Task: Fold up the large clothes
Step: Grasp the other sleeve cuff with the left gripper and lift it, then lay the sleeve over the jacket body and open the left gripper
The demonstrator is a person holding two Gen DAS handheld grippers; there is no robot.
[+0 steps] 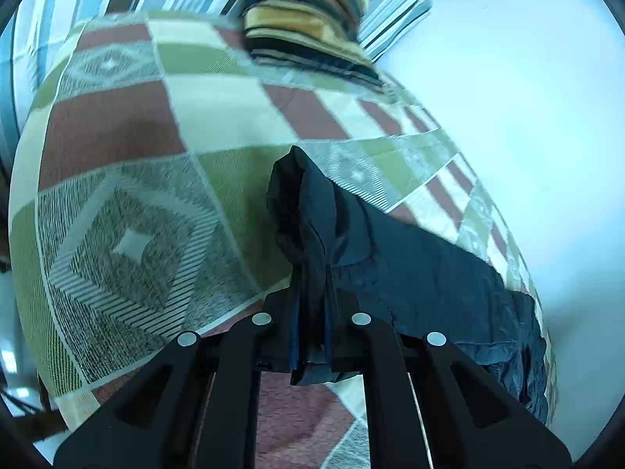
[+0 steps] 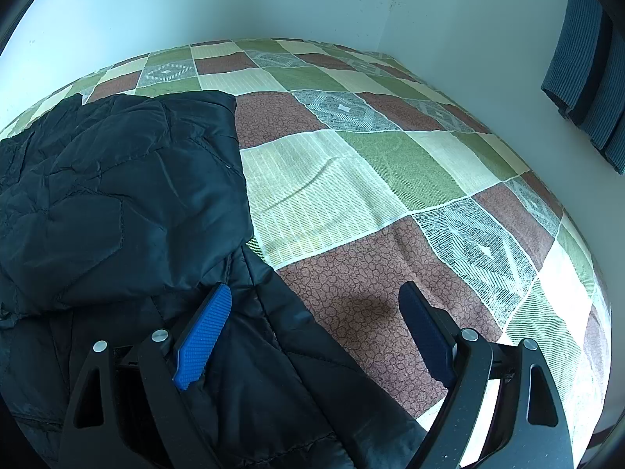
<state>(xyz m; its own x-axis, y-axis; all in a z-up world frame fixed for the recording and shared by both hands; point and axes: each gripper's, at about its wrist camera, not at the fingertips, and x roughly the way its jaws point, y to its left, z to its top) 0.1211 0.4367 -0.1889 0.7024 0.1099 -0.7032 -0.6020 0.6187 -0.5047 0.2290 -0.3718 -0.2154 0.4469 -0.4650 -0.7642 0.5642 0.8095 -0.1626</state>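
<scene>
Here the left gripper [image 1: 312,297] pinches the black jacket [image 1: 390,258] (bunched); right gripper [image 2: 316,301] released.

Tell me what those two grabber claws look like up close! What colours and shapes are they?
Both are black plastic. The right gripper has two angled black arms with triangle-shaped holes, round silver rivets, and flat bright blue fingertips with a bumpy grid texture. The left gripper has the same black arms, triangle holes and four silver rivets; only thin blue edges of its pads show. No cables, sleeves or hands are visible.
</scene>
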